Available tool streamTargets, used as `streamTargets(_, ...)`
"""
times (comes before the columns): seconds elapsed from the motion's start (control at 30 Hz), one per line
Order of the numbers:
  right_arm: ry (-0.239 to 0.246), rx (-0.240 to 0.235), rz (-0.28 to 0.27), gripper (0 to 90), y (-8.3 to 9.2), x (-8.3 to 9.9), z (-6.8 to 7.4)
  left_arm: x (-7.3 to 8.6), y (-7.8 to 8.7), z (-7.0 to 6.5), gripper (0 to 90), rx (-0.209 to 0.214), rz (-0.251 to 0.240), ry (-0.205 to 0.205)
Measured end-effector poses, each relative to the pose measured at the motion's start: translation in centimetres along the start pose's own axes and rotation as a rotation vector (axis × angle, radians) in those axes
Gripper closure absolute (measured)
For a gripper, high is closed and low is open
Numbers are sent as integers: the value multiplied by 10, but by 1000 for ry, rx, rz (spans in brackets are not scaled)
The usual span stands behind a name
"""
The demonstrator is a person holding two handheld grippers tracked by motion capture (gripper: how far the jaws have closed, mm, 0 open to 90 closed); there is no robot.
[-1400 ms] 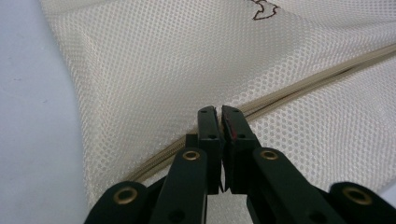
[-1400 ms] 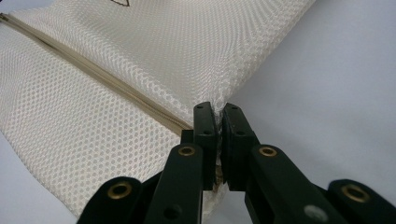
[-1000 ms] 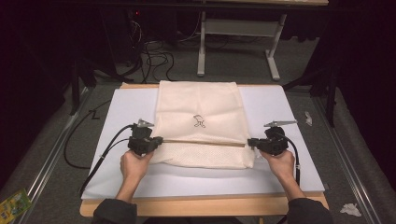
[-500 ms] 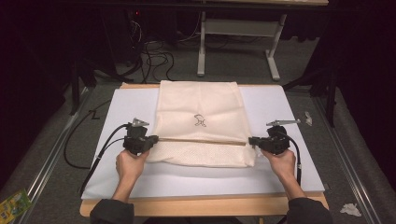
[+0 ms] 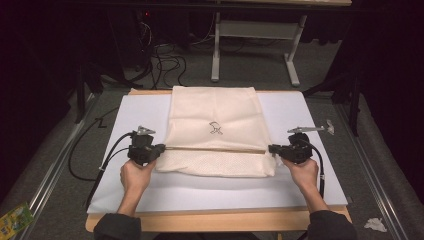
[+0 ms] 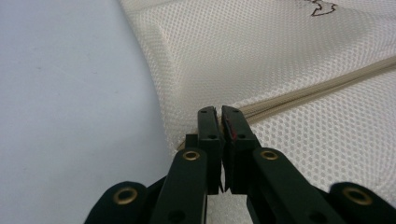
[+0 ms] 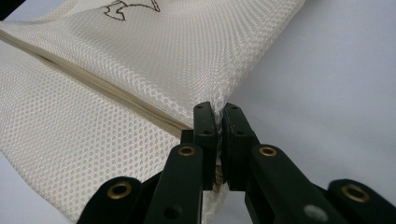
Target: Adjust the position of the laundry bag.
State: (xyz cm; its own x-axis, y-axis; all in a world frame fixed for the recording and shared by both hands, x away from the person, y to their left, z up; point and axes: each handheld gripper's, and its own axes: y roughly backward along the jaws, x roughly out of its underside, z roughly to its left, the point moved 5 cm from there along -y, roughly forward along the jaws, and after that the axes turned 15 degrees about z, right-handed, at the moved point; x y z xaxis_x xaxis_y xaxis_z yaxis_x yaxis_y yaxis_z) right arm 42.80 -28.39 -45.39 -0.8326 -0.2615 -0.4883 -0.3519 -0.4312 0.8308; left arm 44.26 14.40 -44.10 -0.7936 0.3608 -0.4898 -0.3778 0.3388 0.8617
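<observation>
Left gripper [image 6: 219, 114] jaws clamped on cream mesh bag [image 6: 280, 56] edge at tan seam; white table [image 6: 70, 93] beside.

mesh bags [image 5: 215, 131]: 1 | hand-held grippers: 2 (left [image 5: 161, 148], right [image 5: 272, 148]) | tabletops [image 5: 310, 187]: 1 | floor scraps [image 5: 374, 224]: perhaps 2

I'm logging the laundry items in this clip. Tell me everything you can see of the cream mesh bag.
The mesh bag is cream netting with a small dark emblem and a tan zip band running across it. It lies flat on the white sheet, its near part folded over along the zip line. The left tongs and right tongs are each shut on a side edge at that fold.
</observation>
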Motion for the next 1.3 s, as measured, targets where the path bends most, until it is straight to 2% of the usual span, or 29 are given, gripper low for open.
streamTargets(0.13,-1,-4,1,872,0,-1,0,-1,0,2,875,-9,1,-1)
streamTargets(0.17,-4,10,6,872,-1,-1,-2,-1,0,3,875,-17,1,-1)
streamTargets(0.33,-16,6,-1,872,-1,-2,-6,-2,2,5,875,-13,-1,0)
streamTargets(0.57,-12,29,-3,872,4,-14,-7,-4,-2,7,875,-19,-5,6)
streamTargets(0.8,-17,35,0,871,4,-18,-9,-4,-2,6,874,-18,-1,5)
streamTargets(0.9,-7,44,5,870,5,-17,-7,-2,-3,5,874,-29,3,-6)
streamTargets(1.0,0,64,10,870,6,-16,-6,-1,-8,6,874,-6,1,5)
streamTargets(1.1,-5,68,8,869,5,-16,-7,-1,-12,5,874,-26,0,-2)
streamTargets(1.23,-4,58,-2,869,4,-16,-7,-1,-15,9,875,-20,3,8)
streamTargets(1.3,3,64,3,869,3,-14,-7,0,-15,8,875,-32,12,-3)
